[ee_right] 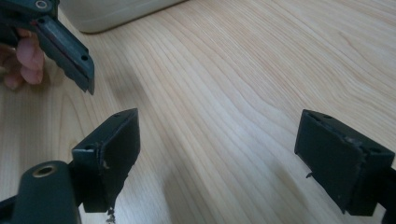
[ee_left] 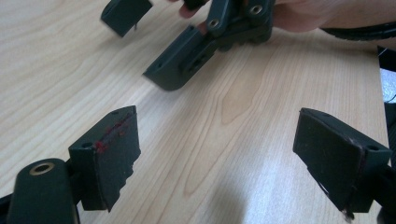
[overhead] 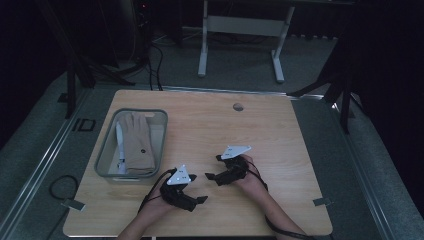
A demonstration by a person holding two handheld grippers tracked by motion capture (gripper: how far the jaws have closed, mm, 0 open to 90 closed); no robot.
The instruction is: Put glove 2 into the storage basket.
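Pale wood grain of the desk lies bare beneath both grippers, which sit close together near the person's edge. Seen from above, the left gripper points toward the right gripper, their tips just apart. Along the left gripper, the two black jaws stand wide with only desk between them, and the other gripper's jaws show just ahead, also spread. Along the right gripper, the jaws likewise stand wide and grip nothing.

Well off to the left of the left gripper and farther from the person stands a grey tray, with a tan glove lying flat inside it beside a pale strip. A corner of the tray shows beyond the right gripper's jaws.
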